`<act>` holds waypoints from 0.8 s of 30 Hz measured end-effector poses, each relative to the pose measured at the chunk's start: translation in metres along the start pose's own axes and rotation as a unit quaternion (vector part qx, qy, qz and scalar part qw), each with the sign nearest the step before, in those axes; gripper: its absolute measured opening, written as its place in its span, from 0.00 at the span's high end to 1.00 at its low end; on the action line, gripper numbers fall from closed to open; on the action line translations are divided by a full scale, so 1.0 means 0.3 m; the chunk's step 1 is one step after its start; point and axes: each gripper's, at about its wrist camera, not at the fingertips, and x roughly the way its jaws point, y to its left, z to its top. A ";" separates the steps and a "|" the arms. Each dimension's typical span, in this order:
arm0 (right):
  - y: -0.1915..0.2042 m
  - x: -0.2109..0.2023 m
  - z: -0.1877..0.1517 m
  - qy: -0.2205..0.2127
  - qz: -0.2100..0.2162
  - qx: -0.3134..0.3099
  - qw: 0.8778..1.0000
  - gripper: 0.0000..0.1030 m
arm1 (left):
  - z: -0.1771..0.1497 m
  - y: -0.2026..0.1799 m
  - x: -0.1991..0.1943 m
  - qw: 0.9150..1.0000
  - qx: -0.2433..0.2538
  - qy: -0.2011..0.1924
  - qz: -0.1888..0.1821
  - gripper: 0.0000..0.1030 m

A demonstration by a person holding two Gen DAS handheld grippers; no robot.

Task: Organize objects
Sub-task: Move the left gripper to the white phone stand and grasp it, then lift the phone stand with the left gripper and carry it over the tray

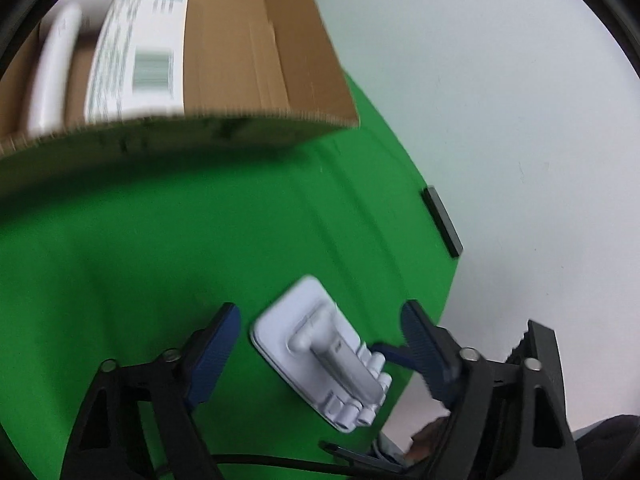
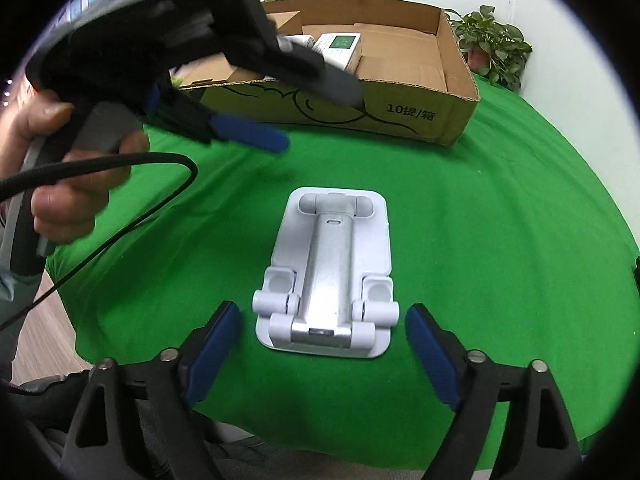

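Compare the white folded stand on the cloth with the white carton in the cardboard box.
The folded phone stand lies alone on the green cloth; the white carton sits inside the cardboard box. The stand has a silver arm and round hinges; the carton is a plain block with a green label. Both are mostly white.

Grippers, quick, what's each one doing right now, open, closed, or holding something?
Left gripper: open, fingers either side of the white phone stand, not gripping.
Right gripper: open, holding nothing, stand lying between its fingers.

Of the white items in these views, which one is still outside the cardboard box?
The folded white phone stand, lying flat on the green cloth. The white packages already sit inside the cardboard box.
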 end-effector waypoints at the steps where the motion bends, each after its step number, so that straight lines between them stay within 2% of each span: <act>1: -0.003 0.000 0.001 -0.001 0.005 0.003 1.000 0.08 | -0.013 0.003 0.008 1.000 -0.005 0.007 -0.003 0.28; 3: -0.005 0.004 0.001 -0.002 0.009 0.006 1.000 0.03 | -0.038 0.007 0.012 1.000 -0.010 0.011 -0.003 0.28; 8: 0.011 0.011 -0.001 -0.006 -0.008 -0.005 1.000 0.04 | -0.083 0.015 -0.009 1.000 -0.024 0.007 -0.012 0.38; 9: 0.011 0.007 -0.003 -0.008 -0.010 -0.004 1.000 0.10 | -0.090 0.013 -0.010 1.000 -0.024 0.008 -0.012 0.40; 10: 0.011 0.003 -0.002 -0.012 -0.013 -0.002 1.000 0.23 | -0.097 0.012 -0.010 1.000 -0.024 0.008 -0.012 0.42; 12: 0.013 -0.006 0.001 -0.015 -0.018 0.004 1.000 0.36 | -0.107 0.008 -0.016 1.000 -0.023 0.002 -0.009 0.42; 14: 0.014 -0.004 0.002 -0.015 -0.020 0.007 1.000 0.36 | -0.115 0.005 -0.018 1.000 -0.023 -0.003 -0.004 0.45; 17: 0.006 -0.004 0.008 -0.013 -0.016 0.023 1.000 0.36 | -0.118 0.018 -0.030 1.000 -0.030 -0.006 0.004 0.55; 21: -0.022 -0.019 0.009 -0.019 0.017 0.073 0.997 0.36 | -0.123 0.053 -0.046 0.999 -0.053 -0.006 -0.008 0.67; 24: -0.033 -0.030 0.003 -0.024 0.042 0.105 0.993 0.36 | -0.141 0.051 -0.042 0.998 -0.062 -0.008 -0.014 0.67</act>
